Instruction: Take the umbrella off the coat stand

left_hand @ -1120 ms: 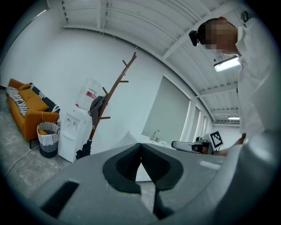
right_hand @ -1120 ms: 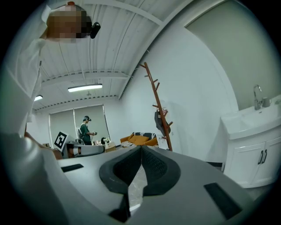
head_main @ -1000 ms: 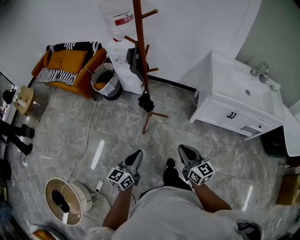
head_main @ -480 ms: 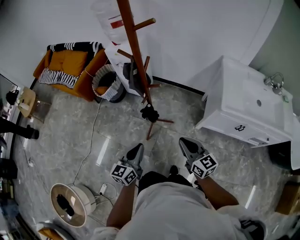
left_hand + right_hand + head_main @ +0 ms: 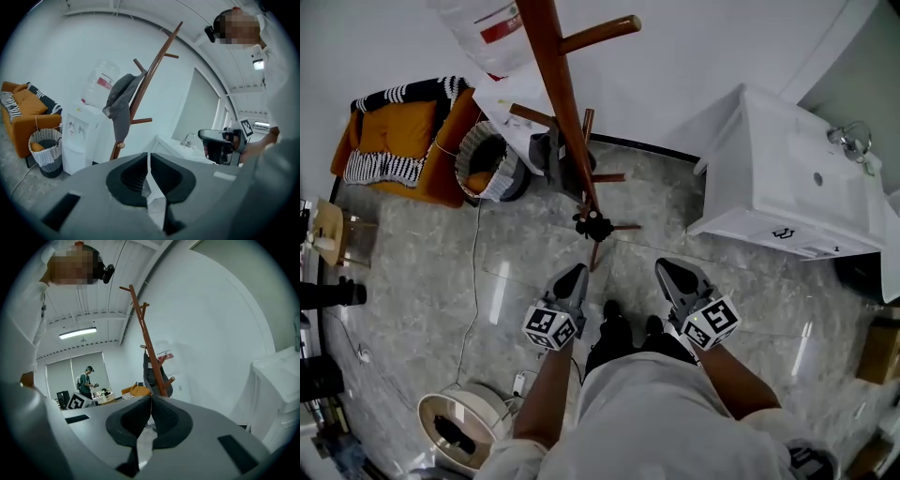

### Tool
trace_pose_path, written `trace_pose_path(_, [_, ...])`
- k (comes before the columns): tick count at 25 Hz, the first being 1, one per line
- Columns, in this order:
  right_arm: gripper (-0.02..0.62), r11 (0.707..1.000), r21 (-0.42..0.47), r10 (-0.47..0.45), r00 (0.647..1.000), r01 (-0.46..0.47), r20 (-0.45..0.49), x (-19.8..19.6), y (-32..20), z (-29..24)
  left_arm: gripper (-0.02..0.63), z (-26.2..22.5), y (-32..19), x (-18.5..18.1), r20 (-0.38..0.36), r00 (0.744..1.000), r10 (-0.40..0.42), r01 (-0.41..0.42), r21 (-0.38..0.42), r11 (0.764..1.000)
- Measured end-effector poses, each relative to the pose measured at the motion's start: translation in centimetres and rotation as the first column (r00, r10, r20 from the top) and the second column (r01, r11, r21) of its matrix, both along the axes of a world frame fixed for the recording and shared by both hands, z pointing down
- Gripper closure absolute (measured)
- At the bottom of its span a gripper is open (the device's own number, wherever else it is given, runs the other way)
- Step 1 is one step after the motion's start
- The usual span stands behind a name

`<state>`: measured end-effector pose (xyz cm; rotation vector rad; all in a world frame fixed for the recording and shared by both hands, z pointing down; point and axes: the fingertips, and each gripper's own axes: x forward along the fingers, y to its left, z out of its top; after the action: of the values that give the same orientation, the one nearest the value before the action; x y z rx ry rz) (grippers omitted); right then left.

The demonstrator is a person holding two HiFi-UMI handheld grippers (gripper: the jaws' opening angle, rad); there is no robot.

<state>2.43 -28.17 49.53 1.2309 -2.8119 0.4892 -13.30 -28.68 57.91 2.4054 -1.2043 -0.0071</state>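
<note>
Grey marbled floor (image 5: 422,253) lies under a person who levels two handheld claws at a coat stand. The left gripper (image 5: 574,274) has its jaws clenched together with nothing between them, and the right gripper (image 5: 667,270) beside it is likewise closed tight and empty. Just beyond their tips, toward the floor's far edge by the white wall, stands the brown wooden coat stand (image 5: 567,112). The grey folded umbrella (image 5: 549,153) hangs from a peg against the pole, clear of both claws. In the left gripper view the umbrella (image 5: 118,105) droops beside the leaning pole. The right gripper view shows it as a dark shape (image 5: 151,371) behind the stand. Left of the stand, along the wall, sit a white water dispenser (image 5: 79,136), a woven waste basket (image 5: 483,161) and an orange sofa (image 5: 398,141). A white washbasin cabinet (image 5: 787,178) fills the far right corner.
</note>
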Motion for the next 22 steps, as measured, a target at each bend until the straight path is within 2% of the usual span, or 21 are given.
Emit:
trace_pose_path(3, [0.581, 1.000, -0.006, 0.021, 1.000, -0.021, -0.022, -0.2, -1.1, 0.9, 0.594, 1.6, -2.7, 0.0, 0.023, 0.999, 0.034, -0.034, -0.002, 0.999])
trace_pose_path(7, [0.581, 0.998, -0.028, 0.063, 0.997, -0.064, -0.035, 0.0, -2.0, 1.9, 0.592, 5.0, -5.2, -0.1, 0.055, 0.996, 0.064, -0.062, -0.043, 0.997])
trace_pose_path(13, [0.581, 0.996, -0.026, 0.082, 0.997, -0.082, 0.000, 0.4, -2.7, 1.7, 0.585, 10.6, -9.4, -0.4, 0.122, 0.991, 0.047, -0.037, -0.082, 0.996])
trace_pose_path(16, [0.580, 0.998, -0.043, 0.056, 0.998, -0.056, -0.003, 0.6, -3.1, 2.5, 0.498, 12.6, -11.3, 0.0, 0.139, 0.990, 0.037, -0.023, -0.104, 0.994])
trace_pose_path(19, [0.581, 0.999, -0.045, 0.025, 1.000, -0.025, -0.016, 0.9, -3.9, 3.3, 0.471, 14.4, -12.9, 0.5, 0.160, 0.987, 0.022, -0.003, -0.118, 0.993])
trace_pose_path(22, [0.581, 0.998, -0.051, 0.019, 1.000, -0.020, -0.013, 1.5, -4.5, 3.8, 0.403, 16.1, -14.0, 1.0, 0.190, 0.982, 0.007, 0.018, -0.134, 0.991])
